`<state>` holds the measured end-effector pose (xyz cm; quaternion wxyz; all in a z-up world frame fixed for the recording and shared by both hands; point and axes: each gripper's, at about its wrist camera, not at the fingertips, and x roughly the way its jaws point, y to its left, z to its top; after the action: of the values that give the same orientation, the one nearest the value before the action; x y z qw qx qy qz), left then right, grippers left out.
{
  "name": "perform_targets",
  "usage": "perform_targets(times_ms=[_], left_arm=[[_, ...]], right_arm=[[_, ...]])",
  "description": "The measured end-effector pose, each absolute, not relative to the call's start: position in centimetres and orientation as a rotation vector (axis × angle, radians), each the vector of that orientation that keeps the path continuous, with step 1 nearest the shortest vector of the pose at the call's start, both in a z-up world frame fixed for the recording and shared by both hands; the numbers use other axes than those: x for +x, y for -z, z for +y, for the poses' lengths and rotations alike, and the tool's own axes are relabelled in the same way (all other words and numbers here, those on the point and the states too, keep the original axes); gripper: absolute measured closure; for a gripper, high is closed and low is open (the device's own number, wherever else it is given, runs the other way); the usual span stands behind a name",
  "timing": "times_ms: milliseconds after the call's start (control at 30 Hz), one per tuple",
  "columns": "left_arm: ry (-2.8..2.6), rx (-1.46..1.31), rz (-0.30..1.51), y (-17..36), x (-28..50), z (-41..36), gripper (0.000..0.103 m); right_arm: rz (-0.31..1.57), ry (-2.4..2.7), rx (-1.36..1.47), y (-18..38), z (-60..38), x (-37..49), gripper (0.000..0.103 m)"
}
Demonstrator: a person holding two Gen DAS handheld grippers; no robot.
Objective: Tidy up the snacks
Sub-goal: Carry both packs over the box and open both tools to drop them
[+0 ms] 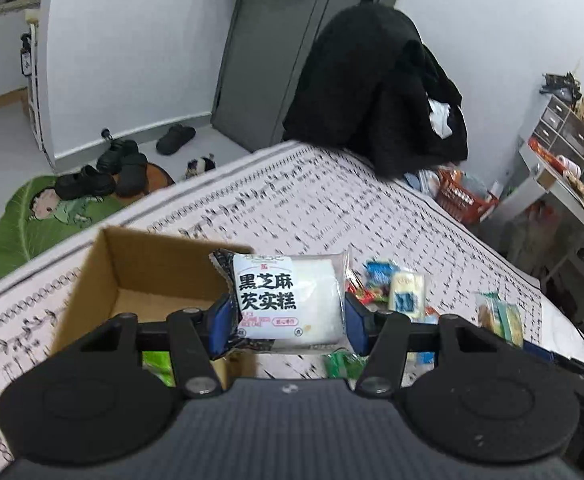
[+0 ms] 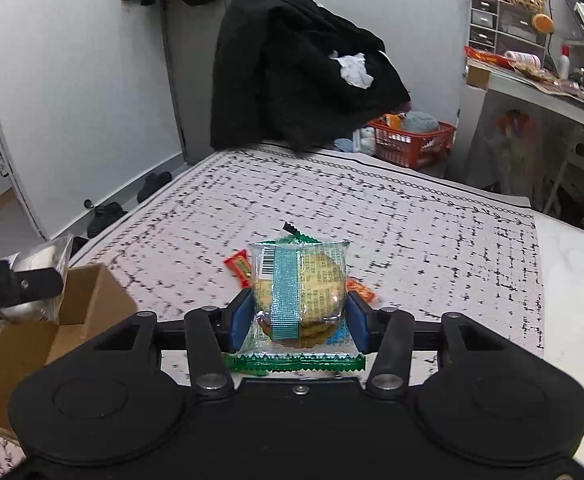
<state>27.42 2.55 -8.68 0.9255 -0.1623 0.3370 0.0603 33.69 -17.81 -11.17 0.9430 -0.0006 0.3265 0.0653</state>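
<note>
My left gripper (image 1: 285, 312) is shut on a white cake packet with black lettering (image 1: 287, 300), held above the patterned cloth beside an open cardboard box (image 1: 103, 264). A green packet (image 1: 157, 364) shows inside the box. Loose snacks (image 1: 392, 284) lie on the cloth to the right. In the right wrist view my right gripper (image 2: 298, 316) is shut on a clear biscuit packet with a teal stripe (image 2: 300, 292), lifted off the cloth. Red-orange candy wrappers (image 2: 239, 265) lie behind it. The box (image 2: 71, 312) stands at the left, with the left gripper and its packet (image 2: 39, 268) over it.
A black coat (image 1: 372, 92) is heaped at the far edge of the cloth-covered surface (image 2: 372, 216). An orange basket (image 2: 412, 140) and a cluttered white desk (image 2: 532, 88) stand at the right. Shoes (image 1: 103, 172) lie on the floor to the left.
</note>
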Motion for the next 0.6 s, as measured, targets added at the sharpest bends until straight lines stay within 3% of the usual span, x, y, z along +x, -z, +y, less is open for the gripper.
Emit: perform_targets(times_ms=[600], left_arm=[[-0.135,-0.410,0.686,8.1,26.4,8.5,0.047]], right_arm=[[0.659,-0.261,-0.045,9.4,-8.6,31.4,0.055]])
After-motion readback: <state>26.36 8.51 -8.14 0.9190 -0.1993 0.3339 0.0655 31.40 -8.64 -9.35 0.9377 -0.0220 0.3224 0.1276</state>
